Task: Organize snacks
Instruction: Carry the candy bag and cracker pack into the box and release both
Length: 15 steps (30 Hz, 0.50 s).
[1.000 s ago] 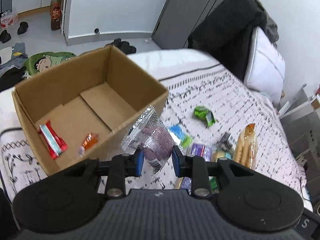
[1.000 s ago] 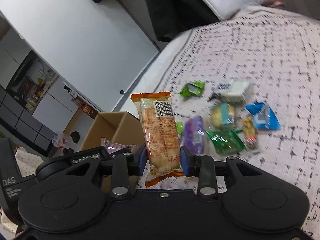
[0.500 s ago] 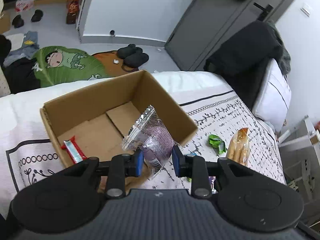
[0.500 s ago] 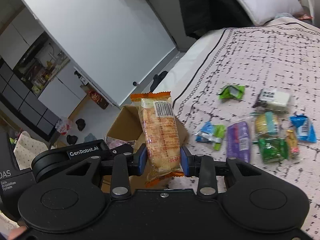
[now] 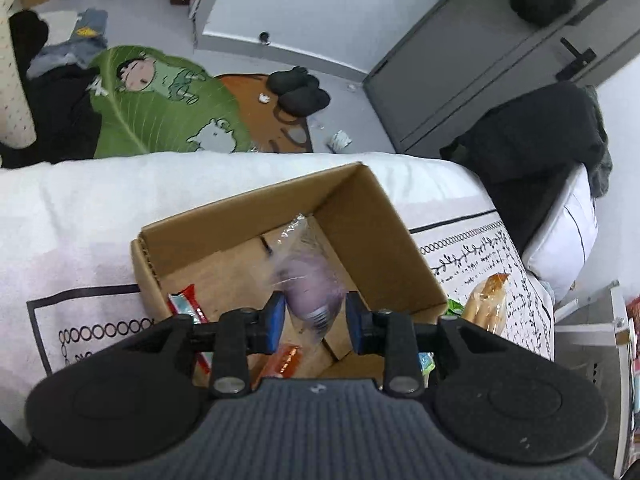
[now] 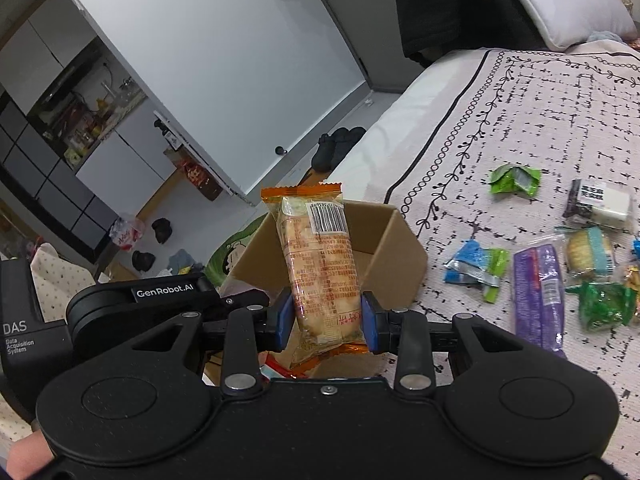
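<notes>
A blurred purple snack (image 5: 310, 284) is seen between the parted fingers of the left gripper (image 5: 315, 322), over the box (image 5: 372, 220); dropping is judged underway. A biscuit pack (image 6: 318, 264) is clamped by the right gripper (image 6: 326, 320); carrying over the box comes next.

I'm in a home bedroom: a patterned bedspread (image 6: 520, 128) under me, a pillow (image 6: 560, 0) far right, slippers (image 5: 298, 90) on the floor.
</notes>
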Tool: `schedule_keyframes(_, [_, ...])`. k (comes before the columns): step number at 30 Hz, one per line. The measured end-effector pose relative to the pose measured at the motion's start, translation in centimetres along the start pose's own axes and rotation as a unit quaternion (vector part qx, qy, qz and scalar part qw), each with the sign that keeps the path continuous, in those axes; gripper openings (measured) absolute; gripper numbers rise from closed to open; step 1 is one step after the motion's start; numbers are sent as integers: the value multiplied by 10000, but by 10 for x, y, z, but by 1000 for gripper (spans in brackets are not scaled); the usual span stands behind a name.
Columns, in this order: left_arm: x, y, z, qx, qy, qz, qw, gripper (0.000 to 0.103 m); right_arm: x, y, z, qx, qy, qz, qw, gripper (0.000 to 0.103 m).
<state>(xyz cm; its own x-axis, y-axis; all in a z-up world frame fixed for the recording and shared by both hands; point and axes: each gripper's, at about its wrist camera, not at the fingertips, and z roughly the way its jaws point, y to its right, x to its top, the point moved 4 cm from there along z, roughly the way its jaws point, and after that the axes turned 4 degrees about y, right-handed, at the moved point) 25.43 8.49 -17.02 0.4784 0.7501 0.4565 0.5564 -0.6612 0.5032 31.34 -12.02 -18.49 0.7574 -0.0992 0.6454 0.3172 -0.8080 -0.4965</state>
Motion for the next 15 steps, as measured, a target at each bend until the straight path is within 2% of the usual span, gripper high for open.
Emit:
schedule_keyframes(2, [1, -3, -1, -17, -25, -70, 10000, 34, 1, -4, 3, -30, -3, 4, 10000, 34])
schedule_keyframes(6, [2, -10, -3, -2, -69, -235, 9997, 45, 3, -11, 9, -61, 2, -39, 10000, 34])
schedule_keyframes(9, [5, -16, -4, 125, -29, -388, 9992, 48, 6, -14, 15, -48, 10, 25, 10000, 36])
schedule_keyframes(15, [6, -17, -2, 265, -29, -454, 9986, 57, 7, -16, 15, -119, 40, -109, 9999, 49])
